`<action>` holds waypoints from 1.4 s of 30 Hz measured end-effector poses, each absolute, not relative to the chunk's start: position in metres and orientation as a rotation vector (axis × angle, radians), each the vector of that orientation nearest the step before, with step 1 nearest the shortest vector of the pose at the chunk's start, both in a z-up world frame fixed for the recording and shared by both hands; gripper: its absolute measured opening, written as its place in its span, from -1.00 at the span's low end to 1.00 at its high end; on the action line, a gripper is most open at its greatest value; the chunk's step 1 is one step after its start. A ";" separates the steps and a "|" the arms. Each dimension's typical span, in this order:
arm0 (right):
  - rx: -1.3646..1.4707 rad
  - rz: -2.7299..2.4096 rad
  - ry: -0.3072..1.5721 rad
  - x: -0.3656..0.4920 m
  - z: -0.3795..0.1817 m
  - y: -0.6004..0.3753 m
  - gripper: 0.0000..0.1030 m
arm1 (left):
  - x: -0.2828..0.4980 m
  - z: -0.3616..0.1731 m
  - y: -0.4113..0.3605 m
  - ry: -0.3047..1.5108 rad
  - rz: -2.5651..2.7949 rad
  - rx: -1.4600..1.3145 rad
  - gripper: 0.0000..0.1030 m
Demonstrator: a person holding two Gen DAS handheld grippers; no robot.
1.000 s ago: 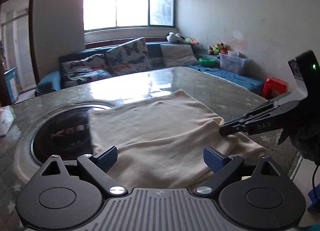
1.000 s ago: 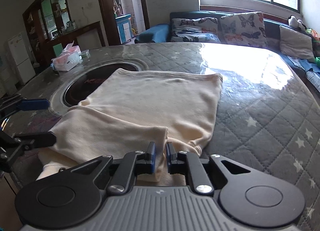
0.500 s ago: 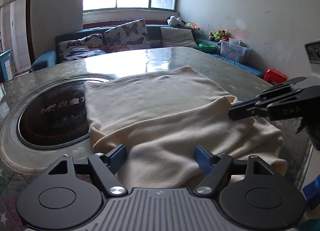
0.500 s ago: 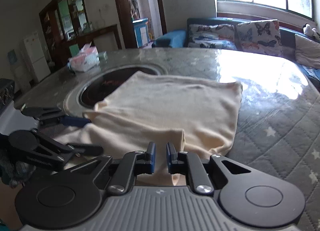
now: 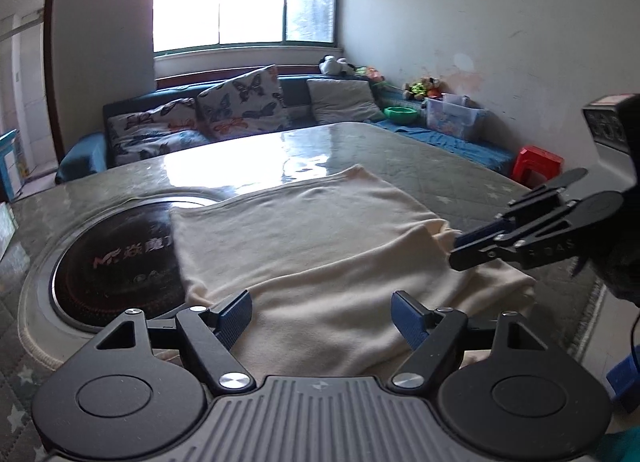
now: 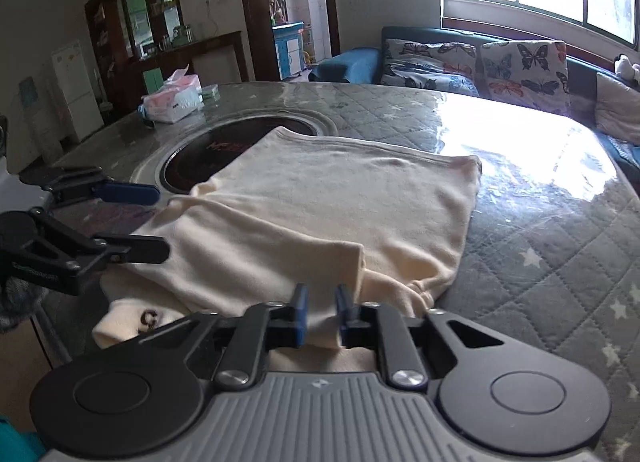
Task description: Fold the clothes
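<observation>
Since 1 s ago left gripper has pulled back w/ jaws wide apart over cream garment, which lies half-folded on table; right gripper stays clamped on its near edge.

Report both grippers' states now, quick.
Left gripper: open, holding nothing, over the near edge of the cream garment.
Right gripper: shut on a fold of the cream garment.
</observation>
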State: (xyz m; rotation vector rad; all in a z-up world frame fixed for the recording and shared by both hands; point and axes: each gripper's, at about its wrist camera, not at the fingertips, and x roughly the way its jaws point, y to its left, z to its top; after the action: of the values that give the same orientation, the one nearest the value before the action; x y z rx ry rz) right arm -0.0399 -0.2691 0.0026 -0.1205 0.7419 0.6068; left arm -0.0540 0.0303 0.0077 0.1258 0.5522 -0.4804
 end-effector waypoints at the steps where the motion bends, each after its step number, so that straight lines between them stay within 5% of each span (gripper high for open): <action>1: -0.113 0.600 0.747 -0.039 0.001 -0.271 -0.56 | -0.055 0.008 0.025 0.548 -0.496 0.132 0.54; 8: -0.023 0.585 0.795 -0.028 -0.009 -0.278 -0.56 | -0.055 0.000 -0.015 0.533 -0.567 0.199 0.55; 11: -0.004 0.590 0.808 -0.024 -0.008 -0.278 -0.91 | -0.053 -0.004 -0.031 0.530 -0.584 0.225 0.55; 22: 0.198 0.732 0.779 -0.019 0.036 -0.281 -0.93 | -0.037 -0.013 -0.071 0.537 -0.547 0.247 0.49; 27: 0.180 0.789 0.750 -0.021 0.046 -0.265 -0.92 | -0.024 -0.008 -0.043 0.559 -0.476 0.132 -0.86; 42: -0.013 0.771 0.754 -0.020 0.024 -0.224 -0.80 | -0.040 0.066 0.104 0.361 -0.157 -0.123 -0.94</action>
State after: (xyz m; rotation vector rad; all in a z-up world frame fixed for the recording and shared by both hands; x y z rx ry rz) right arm -0.0197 -0.2240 0.0238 -0.0133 0.7538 0.7707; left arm -0.0395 0.1037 0.0657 -0.1229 0.3610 -0.1574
